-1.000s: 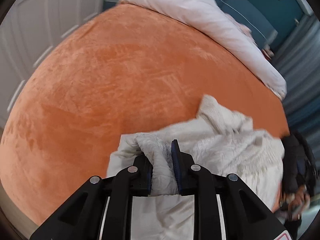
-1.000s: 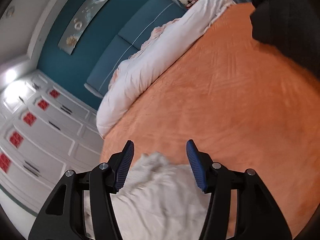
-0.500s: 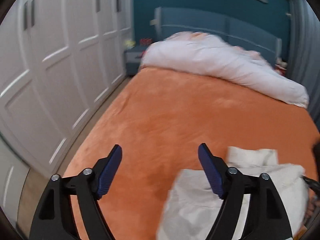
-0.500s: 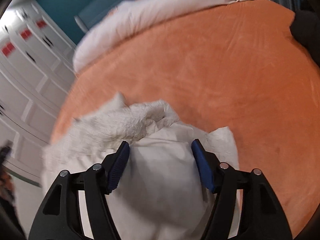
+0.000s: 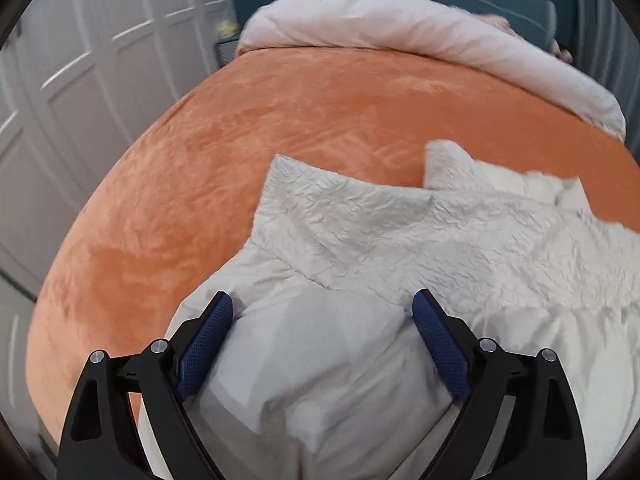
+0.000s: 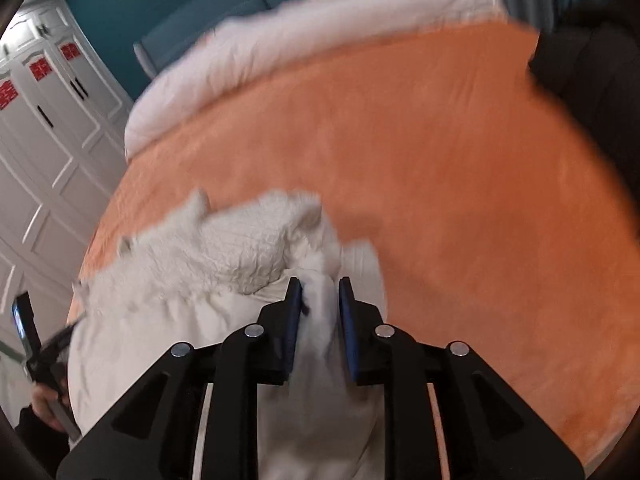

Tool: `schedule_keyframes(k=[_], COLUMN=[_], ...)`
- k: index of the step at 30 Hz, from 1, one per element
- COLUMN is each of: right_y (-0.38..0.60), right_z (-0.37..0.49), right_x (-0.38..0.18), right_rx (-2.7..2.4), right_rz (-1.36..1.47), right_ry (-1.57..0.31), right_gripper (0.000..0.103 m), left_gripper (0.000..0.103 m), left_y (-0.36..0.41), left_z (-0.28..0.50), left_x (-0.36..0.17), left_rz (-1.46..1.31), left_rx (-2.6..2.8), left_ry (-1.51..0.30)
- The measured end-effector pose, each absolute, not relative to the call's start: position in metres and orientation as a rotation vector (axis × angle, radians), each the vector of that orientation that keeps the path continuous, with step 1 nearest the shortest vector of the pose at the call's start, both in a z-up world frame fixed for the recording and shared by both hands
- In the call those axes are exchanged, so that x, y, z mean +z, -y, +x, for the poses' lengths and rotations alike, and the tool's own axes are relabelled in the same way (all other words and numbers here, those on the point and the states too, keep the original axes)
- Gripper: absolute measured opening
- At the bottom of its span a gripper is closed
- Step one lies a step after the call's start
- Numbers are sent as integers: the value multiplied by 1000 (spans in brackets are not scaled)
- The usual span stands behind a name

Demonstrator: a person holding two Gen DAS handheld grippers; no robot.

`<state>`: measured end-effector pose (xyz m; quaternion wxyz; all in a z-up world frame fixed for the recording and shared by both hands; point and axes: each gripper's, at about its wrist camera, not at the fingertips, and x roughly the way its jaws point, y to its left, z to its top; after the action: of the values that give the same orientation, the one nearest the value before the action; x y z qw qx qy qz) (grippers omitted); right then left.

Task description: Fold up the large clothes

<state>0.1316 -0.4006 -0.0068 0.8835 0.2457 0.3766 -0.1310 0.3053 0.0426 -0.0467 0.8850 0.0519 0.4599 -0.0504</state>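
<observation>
A large white fleecy garment [image 5: 400, 248] with a smooth lining lies bunched on the orange bed cover [image 5: 248, 152]. My left gripper [image 5: 322, 316] is open, its blue pads on either side of a smooth white fold, not pinching it. In the right wrist view the same garment [image 6: 224, 256] lies at the near left. My right gripper [image 6: 320, 292] is shut on a bunch of its white fabric, which fills the gap between the pads.
A white duvet [image 5: 400, 28] is heaped along the far side of the bed. White wardrobe doors [image 5: 80, 64] stand to the left. A dark garment [image 6: 592, 80] sits at the bed's right edge. The left hand with its gripper [image 6: 44, 360] shows at lower left.
My left gripper let go of the garment, opened and now straddles a fold. My right gripper closed from open onto the white fabric.
</observation>
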Motion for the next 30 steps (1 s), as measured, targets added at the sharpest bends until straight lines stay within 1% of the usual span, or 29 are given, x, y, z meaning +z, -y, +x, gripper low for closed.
schedule_keyframes(k=[2, 3, 4, 5, 7, 9, 14, 16, 19, 22, 30], right_y=[395, 392, 386, 380, 371, 366, 379, 383, 384, 386, 381], right_z=[129, 129, 132, 142, 162, 181, 220, 241, 251, 248, 250], right_x=[16, 18, 18, 13, -3, -16, -27, -46, -79, -91, -108], right_rx=[-255, -244, -215, -189, -207, -227, -253, -275, -280, -281, -309], right_rz=[473, 465, 456, 429, 349, 307, 383, 391, 423, 455, 436], right_ry=[-723, -726, -747, -790, -871, -901, -898, -941, -985, -951, -889], right_gripper=[18, 16, 14, 10, 10, 9, 9, 6, 5, 4, 2], left_gripper=[90, 90, 90, 90, 91, 91, 92, 92, 98, 98, 98], left_y=[-48, -51, -55, -55, -55, -52, -51, -55, -60, -67, -63], left_z=[301, 300, 296, 298, 307, 321, 356, 367, 377, 380, 379], left_x=[-36, -24, -14, -8, -5, -13, -44, -57, -80, -95, -113], left_rz=[99, 93, 80, 73, 52, 50, 35, 18, -6, -92, -108], left_rx=[-91, -80, -71, -68, -68, -52, 12, 36, 63, 63, 82], left_ry=[-950, -918, -879, -864, -880, -925, -988, -1001, -1021, -1020, -982])
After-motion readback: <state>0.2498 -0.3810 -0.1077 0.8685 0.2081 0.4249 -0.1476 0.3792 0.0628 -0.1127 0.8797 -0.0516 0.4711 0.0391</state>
